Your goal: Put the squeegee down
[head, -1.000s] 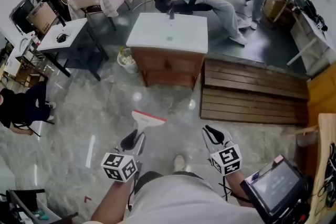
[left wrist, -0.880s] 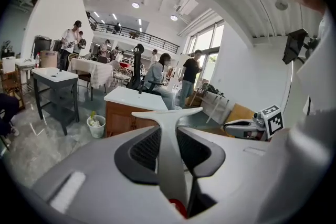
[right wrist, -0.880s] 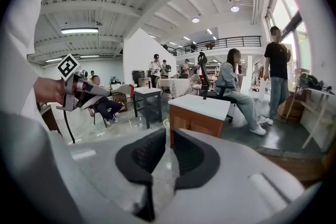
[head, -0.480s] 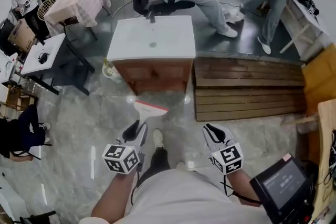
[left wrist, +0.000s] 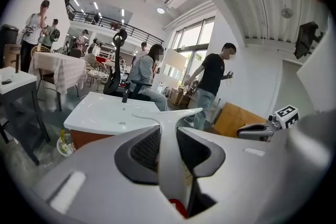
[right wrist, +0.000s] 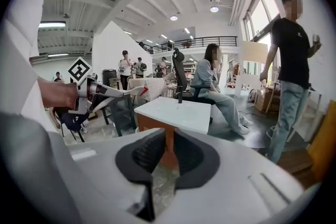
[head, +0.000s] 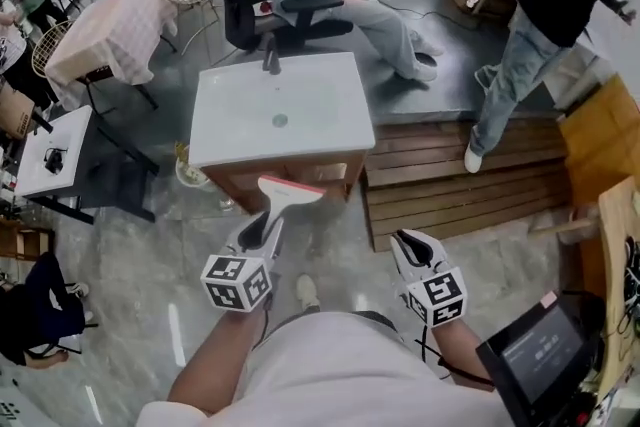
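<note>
Marble floor, white sink cabinet (head: 270,115) ahead. Left gripper (head: 262,233) pinches the squeegee (head: 290,188) by its handle, blade raised near the cabinet's front edge. Right gripper (head: 410,247) slightly spread, empty. Squeegee not put down yet; lowering and release remain.

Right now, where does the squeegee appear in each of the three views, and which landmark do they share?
Head view: the squeegee is just left of centre, held by the left gripper, with its blade near the washbasin.
Left gripper view: centre bottom, handle between the jaws.
Right gripper view: small, at mid-left, showing its red-edged blade.
Shared landmark: the white washbasin on its wooden cabinet.
</note>
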`<state>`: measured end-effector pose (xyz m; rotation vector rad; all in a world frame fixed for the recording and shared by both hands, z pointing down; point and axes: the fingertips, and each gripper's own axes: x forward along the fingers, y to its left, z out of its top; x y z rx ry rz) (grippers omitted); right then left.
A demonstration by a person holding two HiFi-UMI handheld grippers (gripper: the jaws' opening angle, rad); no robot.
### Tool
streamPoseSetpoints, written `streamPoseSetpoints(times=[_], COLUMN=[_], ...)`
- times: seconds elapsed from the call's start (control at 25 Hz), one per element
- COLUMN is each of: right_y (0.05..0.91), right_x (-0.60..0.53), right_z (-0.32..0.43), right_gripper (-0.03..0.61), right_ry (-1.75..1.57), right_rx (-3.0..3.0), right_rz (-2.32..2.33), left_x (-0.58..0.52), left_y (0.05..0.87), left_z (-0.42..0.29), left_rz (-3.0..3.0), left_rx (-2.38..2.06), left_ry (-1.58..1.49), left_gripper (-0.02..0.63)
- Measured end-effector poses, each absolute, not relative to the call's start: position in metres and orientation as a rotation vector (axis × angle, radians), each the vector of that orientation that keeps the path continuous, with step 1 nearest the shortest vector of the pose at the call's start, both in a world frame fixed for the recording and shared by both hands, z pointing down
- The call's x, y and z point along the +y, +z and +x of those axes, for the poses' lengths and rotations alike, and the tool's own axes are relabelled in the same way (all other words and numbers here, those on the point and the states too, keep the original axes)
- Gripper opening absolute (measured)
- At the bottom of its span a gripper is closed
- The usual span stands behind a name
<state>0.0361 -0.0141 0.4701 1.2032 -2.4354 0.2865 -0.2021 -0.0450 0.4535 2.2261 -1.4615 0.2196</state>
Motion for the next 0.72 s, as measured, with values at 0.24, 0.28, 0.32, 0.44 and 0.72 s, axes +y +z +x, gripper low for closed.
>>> streamPoseSetpoints(times=[0.24, 0.28, 0.32, 0.44, 0.72], right_y=[0.481, 0.481, 0.482, 0.486, 0.496], right_x=[-0.076, -0.083, -0.091, -0.125, -0.226], right_z=[0.001, -0.002, -0.003, -0.001, 0.018], right_gripper=[0.034, 0.034, 0.034, 0.034, 0.034], right_ry=[0.325, 0.33, 0.335, 0.351, 0.376], right_rx=[-2.41, -2.403, -2.397, -2.389, -2.415], right_rz=[1.26, 1.259, 1.258, 1.26, 1.199], left_x=[-0.137, -0.15, -0.163, -0.206, -0.314], left_y=[0.474, 0.477, 0.479, 0.486, 0.507], left_z=[-0.222, -0.222, -0.22, -0.213, -0.18], left_rz=[2.248, 2.242, 2.234, 2.194, 2.074], left_rx=[-1.41, -1.408, -1.409, -1.429, -1.495], left_ry=[0.237, 0.24, 0.239, 0.222, 0.186], left_gripper=[0.106, 0.106, 0.106, 0.107, 0.106])
